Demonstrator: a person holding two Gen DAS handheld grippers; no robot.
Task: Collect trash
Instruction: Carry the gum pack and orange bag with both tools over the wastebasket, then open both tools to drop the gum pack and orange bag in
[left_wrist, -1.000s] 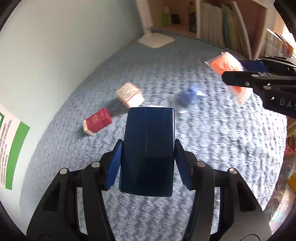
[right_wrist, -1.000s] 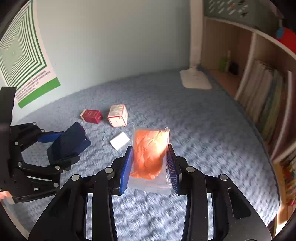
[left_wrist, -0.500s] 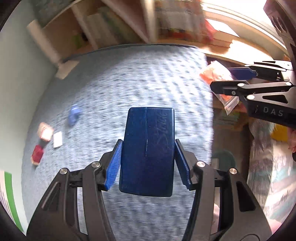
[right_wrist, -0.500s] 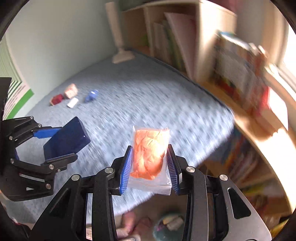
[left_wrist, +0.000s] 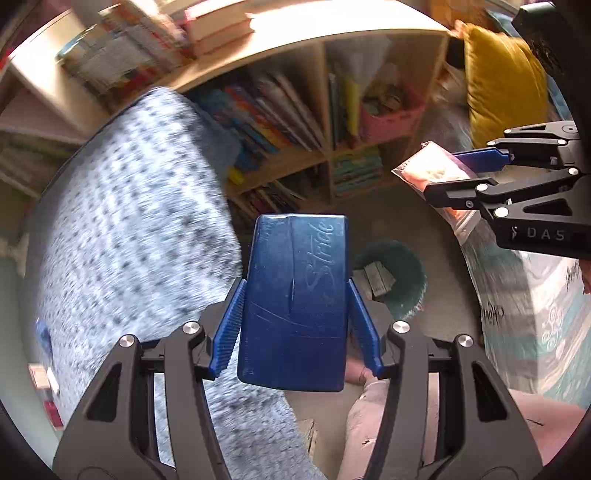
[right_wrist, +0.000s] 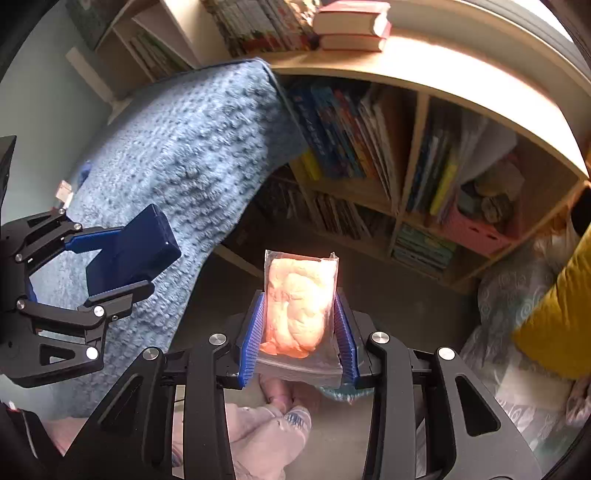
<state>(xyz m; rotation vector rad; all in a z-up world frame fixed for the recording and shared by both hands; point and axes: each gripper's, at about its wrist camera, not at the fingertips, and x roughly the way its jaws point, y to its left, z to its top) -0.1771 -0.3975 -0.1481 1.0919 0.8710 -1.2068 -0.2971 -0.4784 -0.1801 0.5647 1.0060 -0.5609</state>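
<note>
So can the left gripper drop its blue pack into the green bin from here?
Probably yes. The left gripper, shut on the blue Stride pack, points down beside the open green bin on the floor; nothing covers its mouth, though it sits slightly off to the right.

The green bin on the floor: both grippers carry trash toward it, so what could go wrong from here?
1. The green bin looks narrow and sits beyond the blue pack in the left gripper; released off-centre, the pack may land on the floor.
2. The clear bag of orange stuff in the right gripper is soft; it might cling to the fingers or catch on the rim.
3. The person's foot is near the bin.
</note>
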